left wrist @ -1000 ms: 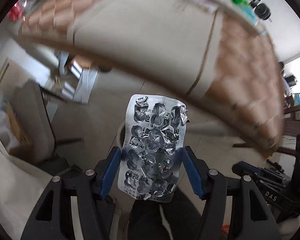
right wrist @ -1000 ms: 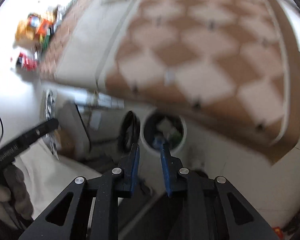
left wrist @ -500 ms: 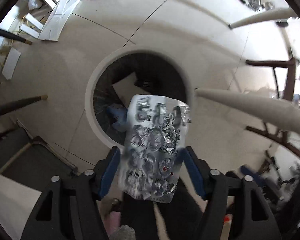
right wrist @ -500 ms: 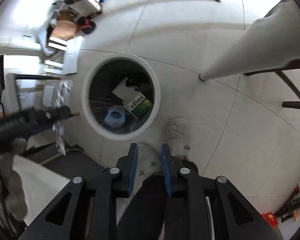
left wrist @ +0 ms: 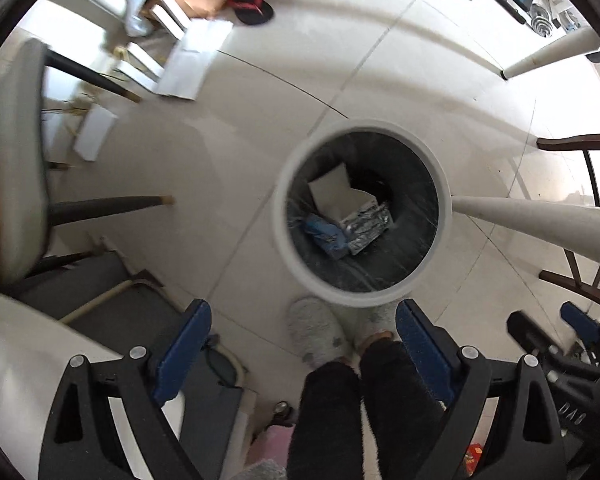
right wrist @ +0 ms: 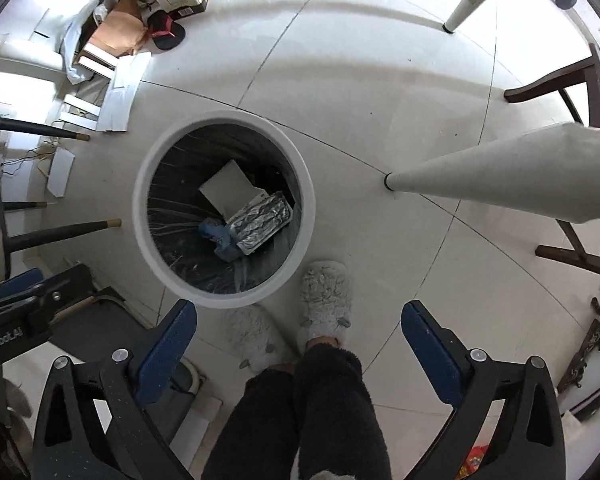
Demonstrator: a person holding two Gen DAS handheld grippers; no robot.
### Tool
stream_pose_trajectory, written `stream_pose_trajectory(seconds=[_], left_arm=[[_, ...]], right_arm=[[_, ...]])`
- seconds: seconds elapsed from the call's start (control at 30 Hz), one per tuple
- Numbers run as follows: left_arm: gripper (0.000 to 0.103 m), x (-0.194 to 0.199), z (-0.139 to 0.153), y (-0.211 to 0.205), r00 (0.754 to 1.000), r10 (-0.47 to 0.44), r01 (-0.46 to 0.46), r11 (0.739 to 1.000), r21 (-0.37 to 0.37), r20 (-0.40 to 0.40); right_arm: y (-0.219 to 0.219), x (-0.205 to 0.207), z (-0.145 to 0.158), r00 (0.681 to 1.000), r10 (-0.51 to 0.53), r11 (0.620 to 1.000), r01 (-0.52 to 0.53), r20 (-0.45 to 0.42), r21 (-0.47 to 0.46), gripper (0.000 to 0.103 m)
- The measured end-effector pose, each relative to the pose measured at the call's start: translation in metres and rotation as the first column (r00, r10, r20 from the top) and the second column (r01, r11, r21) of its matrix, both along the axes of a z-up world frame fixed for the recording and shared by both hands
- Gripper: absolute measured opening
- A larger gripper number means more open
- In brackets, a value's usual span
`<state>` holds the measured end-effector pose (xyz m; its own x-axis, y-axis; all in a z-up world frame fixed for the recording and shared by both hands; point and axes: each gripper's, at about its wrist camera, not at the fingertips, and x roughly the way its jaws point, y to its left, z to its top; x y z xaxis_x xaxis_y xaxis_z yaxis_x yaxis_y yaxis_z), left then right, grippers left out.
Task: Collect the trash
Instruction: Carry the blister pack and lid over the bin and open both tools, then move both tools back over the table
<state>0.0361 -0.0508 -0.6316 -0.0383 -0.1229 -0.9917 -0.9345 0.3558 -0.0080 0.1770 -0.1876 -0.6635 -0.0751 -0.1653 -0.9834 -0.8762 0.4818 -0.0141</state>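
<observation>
The silver blister pack [right wrist: 262, 220] is seen lying inside the white-rimmed bin [right wrist: 140, 216], resting on a white box [right wrist: 228, 186] and touching a crumpled blue scrap [right wrist: 220, 238] at its 8 o'clock; in the left wrist view the same pack [left wrist: 366, 226] sits low in the bin [left wrist: 278, 216], right of centre. The drop step is therefore judged to be done for this piece: nothing is held by either claw. The left claw [left wrist: 302, 340] has just been opening, and its blue pads stand wide apart with only the floor and the person's grey slippers [left wrist: 316, 330] seen between them. The right claw [right wrist: 298, 338] has likewise just been opening, is spread fully, and is empty; both are pointed straight down, with the bin at about 12 o'clock from the left claw and 11 o'clock from the right. A white leg [right wrist: 500, 176] of the surface slants in at 3 o'clock of the bin, and papers and boxes [right wrist: 120, 80] are scattered on the floor [right wrist: 380, 80] towards 10 o'clock. Next, both claws would probably have to be lifted clear of the bin and carried back up to wherever more trash is left; none is shown within reach here, so the next target cannot be named.
</observation>
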Motion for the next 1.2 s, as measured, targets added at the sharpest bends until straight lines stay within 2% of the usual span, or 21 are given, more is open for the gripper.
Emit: stream_pose_trajectory(seconds=[0.23, 0.47, 0.63, 0.8, 0.87, 0.9, 1.0, 1.13, 1.2], left_arm=[[0.094, -0.020, 0.082, -0.023, 1.000, 0.001, 0.000, 0.999, 0.036, -0.031], [0.094, -0.029, 0.156, -0.035, 1.000, -0.003, 0.005, 0.995, 0.097, -0.027], [0.094, -0.034, 0.215, -0.038, 1.000, 0.006, -0.005, 0.989, 0.148, -0.005], [0.094, -0.028, 0.288, -0.031, 0.998, 0.004, -0.019, 0.973, 0.232, 0.063], [0.097, -0.019, 0.314, -0.020, 0.995, -0.006, -0.020, 0.963, 0.270, 0.097], [0.103, -0.012, 0.328, -0.013, 0.993, -0.013, -0.020, 0.957, 0.288, 0.114], [0.103, 0.013, 0.357, 0.013, 0.989, -0.029, -0.022, 0.941, 0.338, 0.145], [0.103, 0.061, 0.382, 0.053, 0.989, -0.040, -0.019, 0.922, 0.387, 0.143], [0.103, 0.087, 0.389, 0.074, 0.991, -0.031, -0.025, 0.915, 0.402, 0.132]], right_arm=[[-0.005, -0.007, 0.079, 1.000, -0.005, 0.999, 0.006, -0.017, 0.040, 0.103], [-0.011, -0.016, 0.161, 0.999, 0.017, 0.997, -0.015, -0.033, 0.078, 0.103], [-0.012, -0.019, 0.218, 0.996, 0.023, 0.994, -0.014, -0.083, 0.109, 0.103], [-0.003, -0.016, 0.291, 0.990, 0.021, 0.981, 0.007, -0.141, 0.196, 0.103], [0.008, -0.005, 0.326, 0.987, 0.003, 0.967, 0.038, -0.159, 0.251, 0.103], [0.013, 0.001, 0.341, 0.987, -0.005, 0.961, 0.050, -0.161, 0.273, 0.103], [0.034, 0.029, 0.385, 0.985, -0.029, 0.938, 0.085, -0.169, 0.335, 0.103], [0.075, 0.076, 0.428, 0.994, 0.002, 0.928, 0.038, -0.106, 0.370, 0.103], [0.101, 0.112, 0.439, 0.999, 0.045, 0.933, -0.035, -0.020, 0.359, 0.103]])
